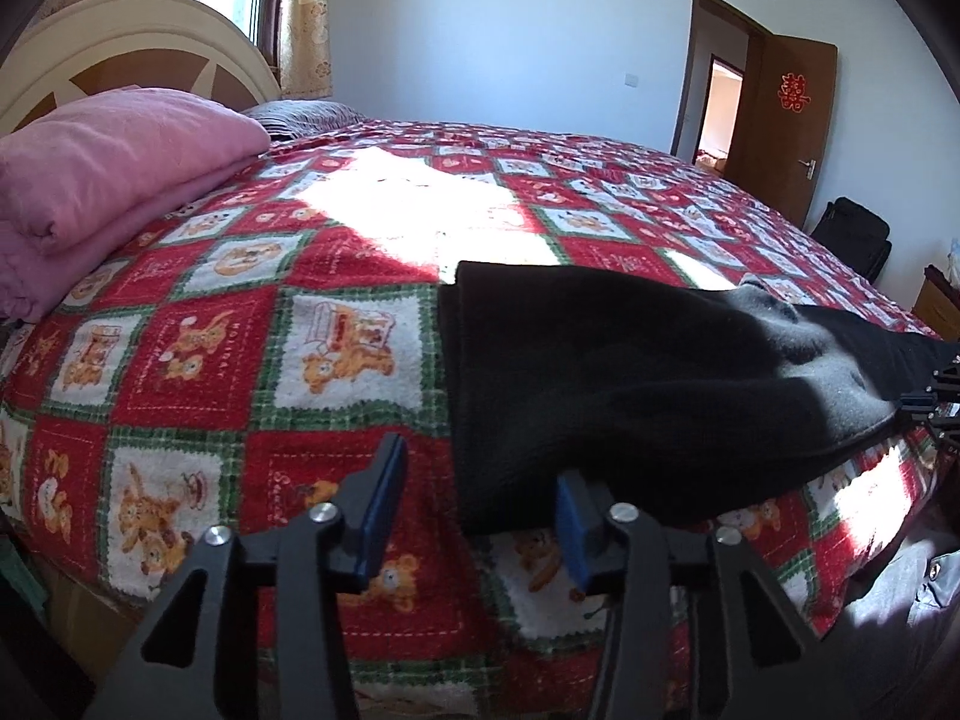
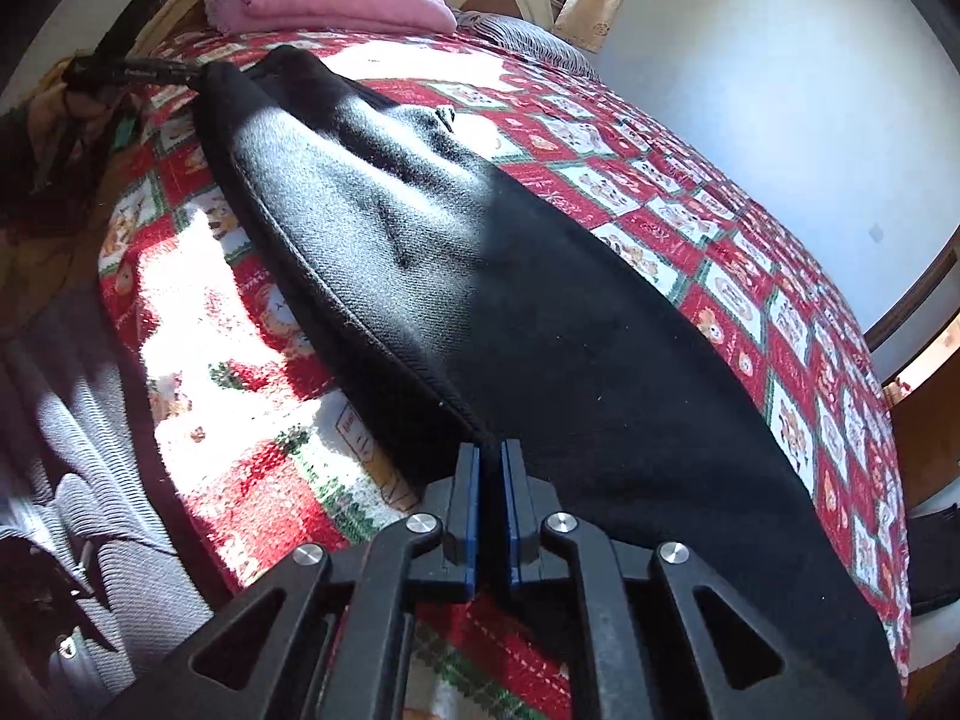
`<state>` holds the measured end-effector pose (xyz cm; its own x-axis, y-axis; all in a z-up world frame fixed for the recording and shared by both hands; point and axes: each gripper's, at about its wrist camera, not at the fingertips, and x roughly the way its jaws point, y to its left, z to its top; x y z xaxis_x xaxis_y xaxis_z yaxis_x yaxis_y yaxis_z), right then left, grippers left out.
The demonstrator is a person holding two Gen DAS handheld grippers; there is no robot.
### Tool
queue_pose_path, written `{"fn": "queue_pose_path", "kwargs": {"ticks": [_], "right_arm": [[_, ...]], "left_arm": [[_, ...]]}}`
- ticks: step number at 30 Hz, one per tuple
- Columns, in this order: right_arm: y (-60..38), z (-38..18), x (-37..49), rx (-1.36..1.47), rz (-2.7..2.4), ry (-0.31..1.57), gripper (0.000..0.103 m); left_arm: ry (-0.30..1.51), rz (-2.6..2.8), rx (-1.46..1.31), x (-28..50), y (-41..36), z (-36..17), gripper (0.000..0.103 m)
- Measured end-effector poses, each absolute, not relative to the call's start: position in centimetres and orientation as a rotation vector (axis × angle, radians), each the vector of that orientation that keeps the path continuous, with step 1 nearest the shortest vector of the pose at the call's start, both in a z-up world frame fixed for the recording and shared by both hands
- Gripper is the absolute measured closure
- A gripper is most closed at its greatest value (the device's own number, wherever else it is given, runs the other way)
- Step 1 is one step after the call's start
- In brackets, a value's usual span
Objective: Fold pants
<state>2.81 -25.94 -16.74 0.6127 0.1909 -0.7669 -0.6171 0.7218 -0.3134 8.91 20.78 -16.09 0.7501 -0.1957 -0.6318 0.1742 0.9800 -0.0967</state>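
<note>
Black pants (image 2: 480, 276) lie lengthwise on the bed (image 1: 198, 330); the right gripper (image 2: 490, 462) pinches their near edge to lift it, while the left gripper (image 1: 480, 480) stands released, the cuff corner between its pads, to catch that end

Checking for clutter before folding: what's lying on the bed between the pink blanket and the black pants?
Nothing: only bare teddy-bear bedspread lies between the pink blanket and black pants, seen in the left wrist view.

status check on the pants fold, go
Left gripper open, pants corner between pads, ungripped. Right gripper shut on black pants edge. Pink blanket well clear.
</note>
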Motion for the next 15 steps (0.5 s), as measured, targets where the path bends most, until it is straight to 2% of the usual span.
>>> {"fn": "queue_pose_path", "kwargs": {"ticks": [4,10,15], "right_arm": [[-27.5,-14.9,2.6,-0.538,0.546,0.780,0.070],[-28.1,-11.4,4.2,-0.395,0.561,0.736,0.069],[-26.5,-9.9,7.8,-0.335,0.528,0.715,0.069]], "left_arm": [[0.684,-0.153,-0.038,8.2,22.3,-15.9,0.043],[0.631,-0.007,-0.064,8.0,24.7,-14.5,0.036],[0.575,-0.038,-0.124,8.1,24.1,-13.4,0.035]]}}
